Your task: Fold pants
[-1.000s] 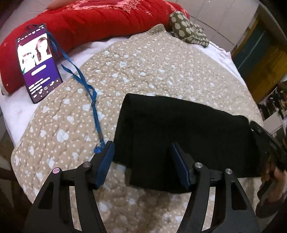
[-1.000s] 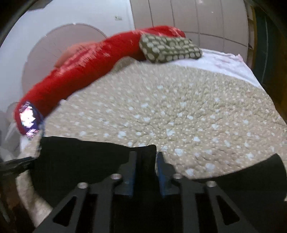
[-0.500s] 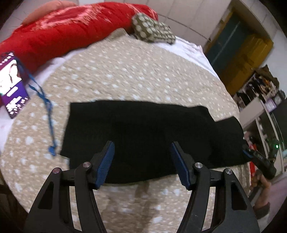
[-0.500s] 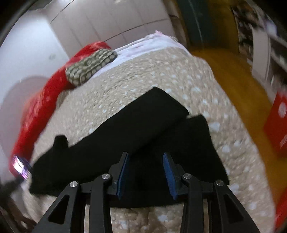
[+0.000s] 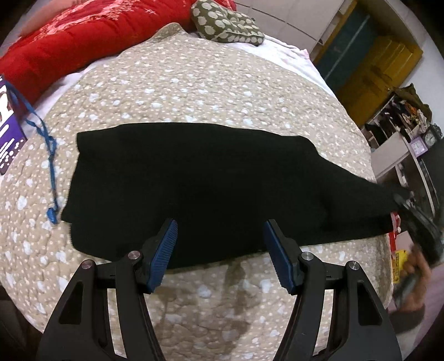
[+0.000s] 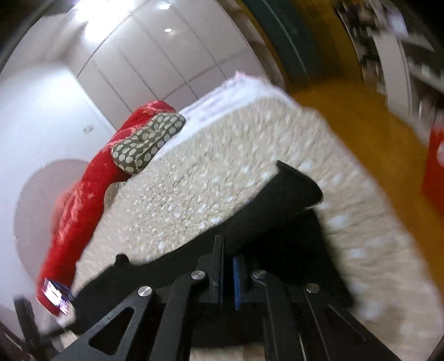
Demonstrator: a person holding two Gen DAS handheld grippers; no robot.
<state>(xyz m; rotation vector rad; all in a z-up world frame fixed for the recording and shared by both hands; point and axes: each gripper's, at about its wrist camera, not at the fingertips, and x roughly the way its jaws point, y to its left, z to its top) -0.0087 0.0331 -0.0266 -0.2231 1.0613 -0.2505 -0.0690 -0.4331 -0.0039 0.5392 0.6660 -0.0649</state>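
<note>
Black pants lie folded lengthwise across a beige dotted quilt on a bed. My left gripper is open and empty, hovering over the near edge of the pants at their middle. My right gripper shows at the far right end of the pants. In the right wrist view, which is blurred, the right gripper is shut on the black pants at their near edge, with the cloth lifted a little.
A red blanket and a green dotted pillow lie at the head of the bed. A phone with a blue lanyard lies at the left. The bed's right edge drops to an orange floor.
My right gripper let go of the pants, opened, then shut again on their right end. My left gripper stayed open and moved right toward the pants' middle.
</note>
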